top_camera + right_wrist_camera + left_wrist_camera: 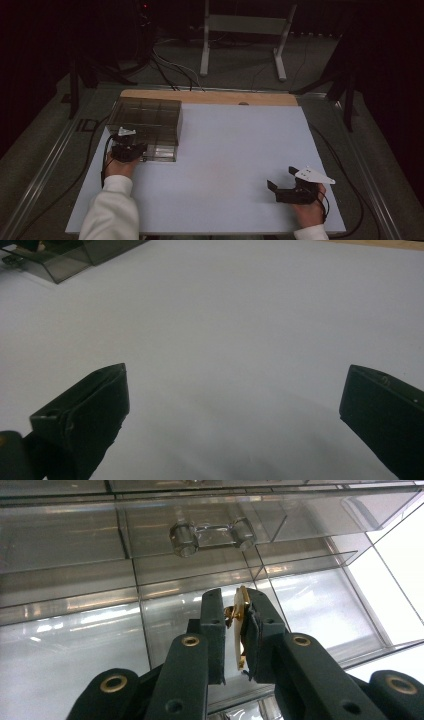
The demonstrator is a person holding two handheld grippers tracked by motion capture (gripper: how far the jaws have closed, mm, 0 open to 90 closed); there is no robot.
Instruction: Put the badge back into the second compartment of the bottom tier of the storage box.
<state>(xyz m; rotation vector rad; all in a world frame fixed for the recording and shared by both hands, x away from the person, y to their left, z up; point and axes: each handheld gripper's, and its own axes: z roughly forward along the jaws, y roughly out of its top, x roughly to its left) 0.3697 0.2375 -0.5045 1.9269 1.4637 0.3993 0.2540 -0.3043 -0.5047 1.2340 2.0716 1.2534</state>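
A clear smoky plastic drawer box (145,120) stands at the back left of the white table top (235,150). My left gripper (127,147) is at the box's front, over a pulled-out clear drawer (320,610). In the left gripper view my left gripper (239,602) is shut on a small thin white piece with a gold clasp (240,635), held edge-on just above the drawer's floor. A clear drawer handle (212,535) shows on the drawer above. Near the table's front right, my right gripper (281,177) rests low and open, and my right gripper (235,390) has bare table between its jaws.
A wooden strip (210,96) runs along the table's far edge. Behind it stand a white metal frame (245,30) and loose cables on the floor. In the right gripper view the box (65,260) shows far off at the top left.
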